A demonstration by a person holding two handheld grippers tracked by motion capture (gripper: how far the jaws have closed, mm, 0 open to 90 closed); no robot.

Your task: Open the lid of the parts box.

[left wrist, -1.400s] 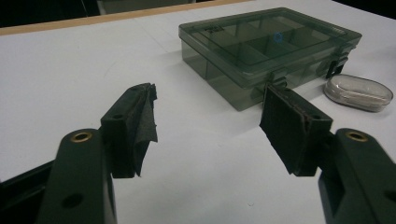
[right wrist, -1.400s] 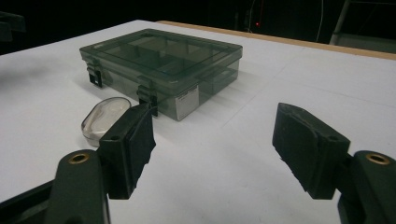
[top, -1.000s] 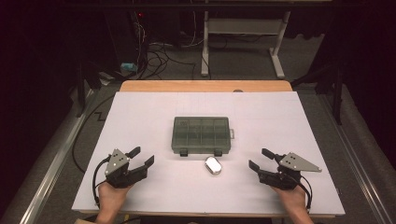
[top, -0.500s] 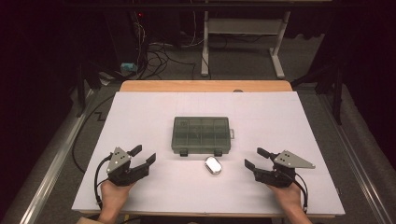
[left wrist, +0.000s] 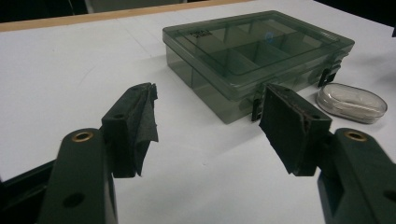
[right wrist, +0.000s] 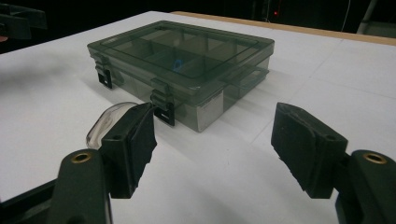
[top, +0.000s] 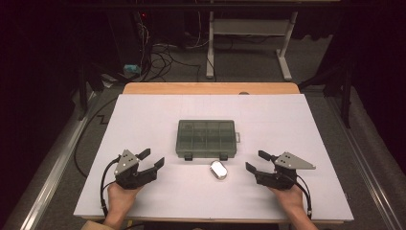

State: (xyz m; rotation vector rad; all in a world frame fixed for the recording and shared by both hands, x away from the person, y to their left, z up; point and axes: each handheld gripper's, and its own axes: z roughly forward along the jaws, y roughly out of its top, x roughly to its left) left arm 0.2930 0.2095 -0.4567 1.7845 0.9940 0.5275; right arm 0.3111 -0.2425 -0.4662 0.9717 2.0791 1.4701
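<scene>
Where white table (top: 143,115) lies bare, closed organiser box (top: 206,138) central, small case (top: 219,169) beside.

Glossy translucent plastic box (top: 206,138), matt white paper tabletop (top: 143,115)

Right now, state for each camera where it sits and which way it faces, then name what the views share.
High view: fixed above the person's side, facing forward and down on the white table; forearms, left gripper and right gripper enter below.
Left gripper view: rides that gripper, looking between its open jaws at the compartment box.
Right gripper view: rides that gripper, looking between open jaws at the box's latches.
Shared: box and small clear case.
</scene>
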